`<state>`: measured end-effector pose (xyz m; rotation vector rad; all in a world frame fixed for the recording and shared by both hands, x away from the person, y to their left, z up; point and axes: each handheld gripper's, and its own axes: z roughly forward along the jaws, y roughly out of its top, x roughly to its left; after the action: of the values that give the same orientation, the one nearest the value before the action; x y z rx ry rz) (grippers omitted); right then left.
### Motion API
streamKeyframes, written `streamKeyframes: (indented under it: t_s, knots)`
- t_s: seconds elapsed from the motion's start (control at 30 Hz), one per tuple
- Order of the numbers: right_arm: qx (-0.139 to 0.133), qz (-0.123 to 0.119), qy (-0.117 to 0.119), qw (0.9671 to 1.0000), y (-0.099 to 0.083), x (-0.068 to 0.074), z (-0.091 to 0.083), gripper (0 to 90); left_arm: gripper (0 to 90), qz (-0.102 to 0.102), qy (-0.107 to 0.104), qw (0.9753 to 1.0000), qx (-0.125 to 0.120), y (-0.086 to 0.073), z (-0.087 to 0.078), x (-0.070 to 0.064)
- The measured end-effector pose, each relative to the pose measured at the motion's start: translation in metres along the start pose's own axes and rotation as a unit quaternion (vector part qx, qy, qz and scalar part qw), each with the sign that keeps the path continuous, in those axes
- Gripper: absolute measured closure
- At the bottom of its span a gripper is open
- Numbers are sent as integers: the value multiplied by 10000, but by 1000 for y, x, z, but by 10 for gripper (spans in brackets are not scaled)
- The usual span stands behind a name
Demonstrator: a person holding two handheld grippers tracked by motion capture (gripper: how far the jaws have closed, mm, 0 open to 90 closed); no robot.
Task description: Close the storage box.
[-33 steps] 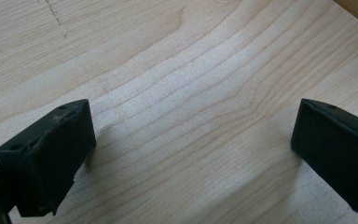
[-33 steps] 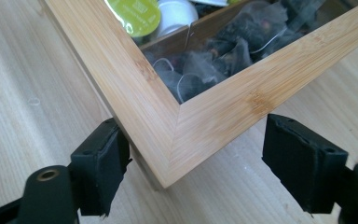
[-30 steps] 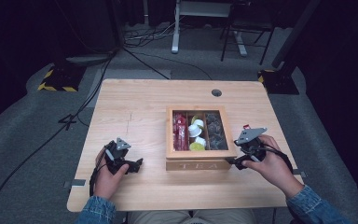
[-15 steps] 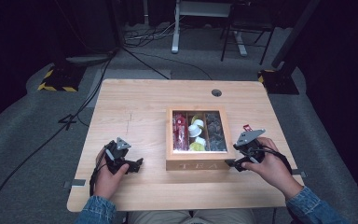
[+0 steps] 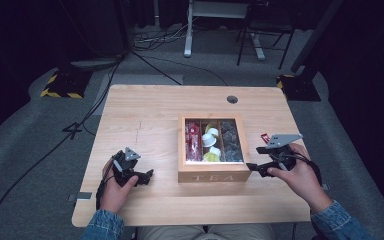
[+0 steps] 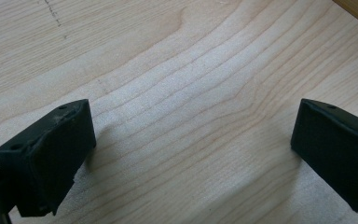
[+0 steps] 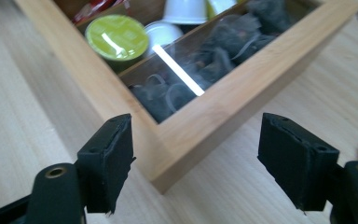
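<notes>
So, a person sits at the near edge of a pale wooden desk, denim sleeves coming in from the bottom, w/ a gripper in each hand.

Left gripper rests low on the desk, near-left, well apart from the box. From the left gripper view its two black fingers stand wide apart w/ nothing between them but bare wood grain; a sliver of darker wood shows at the top right corner.

Tea box sits right of centre on the desk, wooden frame, "TEA" lettered on its near face, glass lid w/ a bright reflection streak across it. Three compartments inside: left one holds red packets, middle one has white capsules and a yellow-green capsule at the near end, right one has dark sachets.

Right gripper is held just off the box's near-right corner, grey three-cornered plate on top, hand behind it. In the right gripper view the fingers are spread wide, gripping nothing, and the box corner lies between them and a bit beyond. Can't tell if the tips touch the box. Green-lidded capsule and dark sachets show thru the glass.

Small red packet lies on the desk just right of the box, beyond the right hand. Round cable hole near the far edge.

Beyond the desk: grey carpet, cables, black-and-yellow striped floor block far left.
</notes>
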<state>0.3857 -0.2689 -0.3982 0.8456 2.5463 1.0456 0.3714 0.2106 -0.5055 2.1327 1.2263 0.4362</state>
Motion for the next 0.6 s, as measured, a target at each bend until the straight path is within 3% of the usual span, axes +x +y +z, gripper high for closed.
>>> streamKeyframes:
  t_s: [0.33, 0.6]
  knots:
    - [-299, 507, -439, 9973, -17, -32, -29, 247, 4, 86, -96, 9999, 2, -1, -1, 2]
    - [-146, 633, -820, 9945, -41, -54, -39, 237, 3, 88, -93, 9999, 11, -1, -1, 3]
